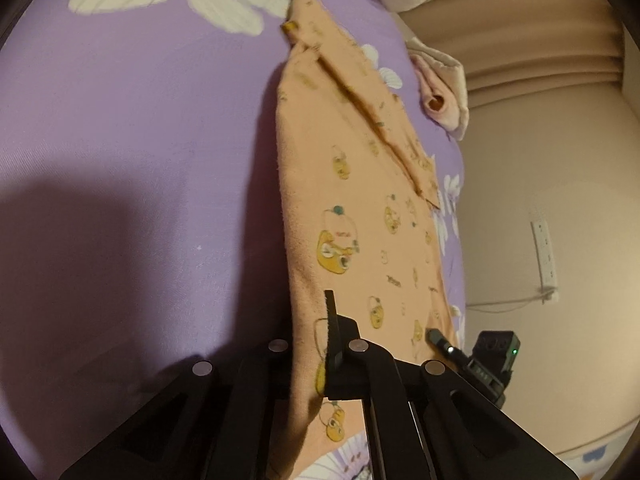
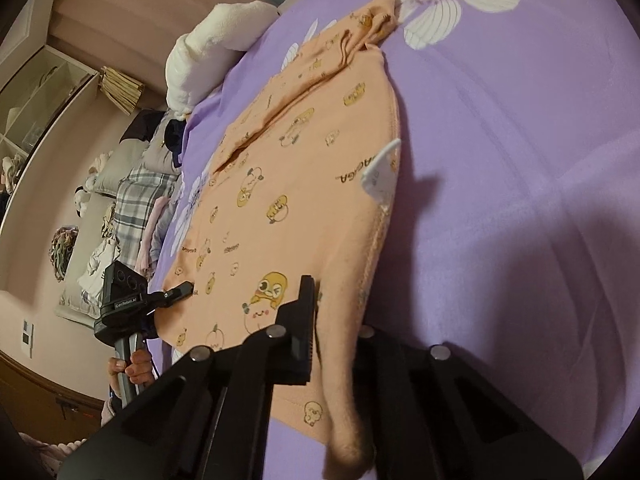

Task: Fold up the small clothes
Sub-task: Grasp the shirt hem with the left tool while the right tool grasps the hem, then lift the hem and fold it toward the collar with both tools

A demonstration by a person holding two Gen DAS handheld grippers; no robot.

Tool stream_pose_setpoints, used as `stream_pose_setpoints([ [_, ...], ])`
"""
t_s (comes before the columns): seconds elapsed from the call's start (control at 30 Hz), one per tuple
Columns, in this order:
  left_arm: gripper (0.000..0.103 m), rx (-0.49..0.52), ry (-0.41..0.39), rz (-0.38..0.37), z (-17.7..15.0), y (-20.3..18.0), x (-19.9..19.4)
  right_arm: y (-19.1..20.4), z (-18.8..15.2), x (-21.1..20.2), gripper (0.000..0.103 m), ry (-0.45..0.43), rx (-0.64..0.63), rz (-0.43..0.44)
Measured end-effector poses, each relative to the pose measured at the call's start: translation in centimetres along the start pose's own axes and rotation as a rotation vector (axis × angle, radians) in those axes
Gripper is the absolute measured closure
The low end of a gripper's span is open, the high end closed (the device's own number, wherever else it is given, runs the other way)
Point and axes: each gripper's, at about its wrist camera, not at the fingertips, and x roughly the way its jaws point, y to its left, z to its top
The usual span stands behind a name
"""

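Left gripper (image 1: 326, 344): jaws pinching the near hem of the orange garment (image 1: 360, 208) at one corner, cloth folded over the finger.
Right gripper (image 2: 316, 332): jaws clamped on the hem's other corner, fabric draping down past them.
Orange garment: printed with small yellow cartoon figures, spread on the purple bedsheet (image 1: 140, 140), its near edge lifted at both corners.
White label (image 2: 380, 176): sticks up at the garment's side seam.
Bedsheet: large white flower print (image 2: 452, 4) beyond the garment.
Far end: pink and cream clothes (image 1: 440, 92) bunched near the bed's edge.
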Motion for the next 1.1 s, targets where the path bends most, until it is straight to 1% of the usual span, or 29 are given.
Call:
stream_pose_setpoints([
  [0.17,0.103,0.064,-0.049,-0.095,-0.6,-2.1,-1.8,1.5,0.1,-2.3,0.099,-0.083,-0.025,0.077],
  [0.3,0.103,0.106,-0.081,-0.127,-0.9,-3.8,-2.9,3.0,0.3,-3.9,0.100,-0.127,-0.062,0.114],
  [0.5,0.103,0.144,-0.127,-0.158,-1.2,-5.3,-4.0,4.4,0.4,-5.2,0.100,-0.175,-0.097,0.122],
  [0.57,0.103,0.151,-0.138,-0.168,-1.2,-5.5,-4.3,4.4,0.4,-5.5,0.100,-0.192,-0.098,0.133],
  [0.67,0.103,0.189,-0.153,-0.186,-1.4,-6.4,-4.9,4.8,0.4,-6.1,0.100,-0.216,-0.107,0.158],
  [0.83,0.103,0.255,-0.154,-0.187,-2.1,-8.5,-6.5,5.9,0.2,-7.8,0.100,-0.236,-0.142,0.174],
  [1.1,0.103,0.311,-0.155,-0.195,-4.1,-10.3,-9.1,7.7,-1.6,-11.4,0.100,-0.259,-0.226,0.180],
])
